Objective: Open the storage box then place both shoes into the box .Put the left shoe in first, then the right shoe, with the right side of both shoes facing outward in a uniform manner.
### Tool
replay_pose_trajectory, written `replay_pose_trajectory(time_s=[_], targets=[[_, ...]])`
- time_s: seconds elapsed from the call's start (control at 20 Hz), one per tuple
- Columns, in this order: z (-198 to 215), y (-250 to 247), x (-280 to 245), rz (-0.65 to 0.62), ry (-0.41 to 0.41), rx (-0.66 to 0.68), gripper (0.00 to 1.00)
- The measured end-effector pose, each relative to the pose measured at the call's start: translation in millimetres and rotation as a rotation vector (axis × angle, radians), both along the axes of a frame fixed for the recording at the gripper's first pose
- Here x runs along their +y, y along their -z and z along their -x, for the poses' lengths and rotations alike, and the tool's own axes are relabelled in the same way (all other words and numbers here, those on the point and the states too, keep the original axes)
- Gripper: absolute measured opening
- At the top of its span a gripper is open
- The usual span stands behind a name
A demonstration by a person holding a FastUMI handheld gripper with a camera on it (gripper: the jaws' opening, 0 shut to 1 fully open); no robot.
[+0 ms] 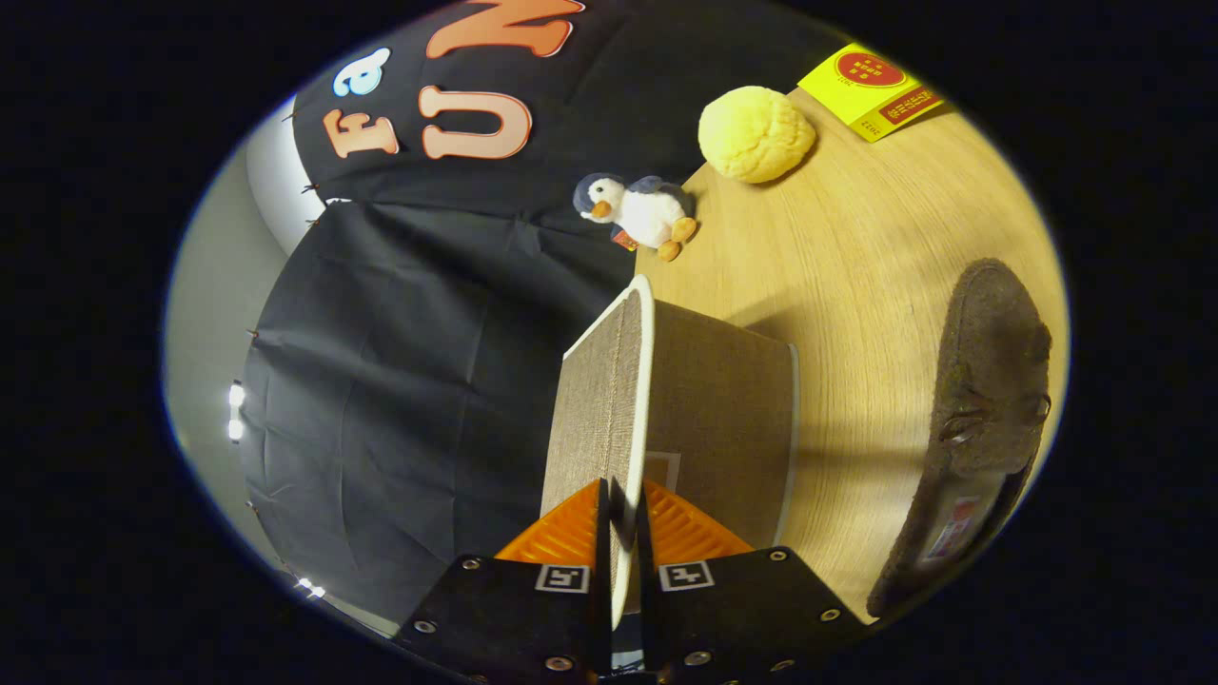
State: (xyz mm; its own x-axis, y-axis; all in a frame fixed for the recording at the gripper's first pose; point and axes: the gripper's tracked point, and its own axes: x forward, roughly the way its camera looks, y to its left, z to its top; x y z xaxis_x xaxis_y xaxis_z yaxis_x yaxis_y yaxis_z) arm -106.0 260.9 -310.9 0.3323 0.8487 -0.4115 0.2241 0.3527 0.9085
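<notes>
In the gripper view, rolled sideways, the claw (623, 518) is clamped on the white-edged lid (609, 400) of the storage box (718, 419), one finger on each face of the thin panel. The box, covered in grey-brown fabric, stands on the wooden worktop (856, 238) directly ahead of the fingers. A dark brown shoe (980, 419) lies on the worktop beside the box, apart from it. Beyond the box, a small plush penguin (642, 214) sits against the black cloth wall; farther past the box lie a round yellow sponge-like ball (756, 133) and a yellow card (871, 90).
</notes>
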Motion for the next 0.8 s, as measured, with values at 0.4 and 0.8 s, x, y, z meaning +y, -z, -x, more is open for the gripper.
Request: replay_pose_trajectory(time_s=[0.4,0.8], targets=[[-38.4,-104.9,25.1,-0.075,0.028,-0.101,0.03],[-73.5,-176.9,136.8,-0.104,-0.076,-0.232,0.08]])
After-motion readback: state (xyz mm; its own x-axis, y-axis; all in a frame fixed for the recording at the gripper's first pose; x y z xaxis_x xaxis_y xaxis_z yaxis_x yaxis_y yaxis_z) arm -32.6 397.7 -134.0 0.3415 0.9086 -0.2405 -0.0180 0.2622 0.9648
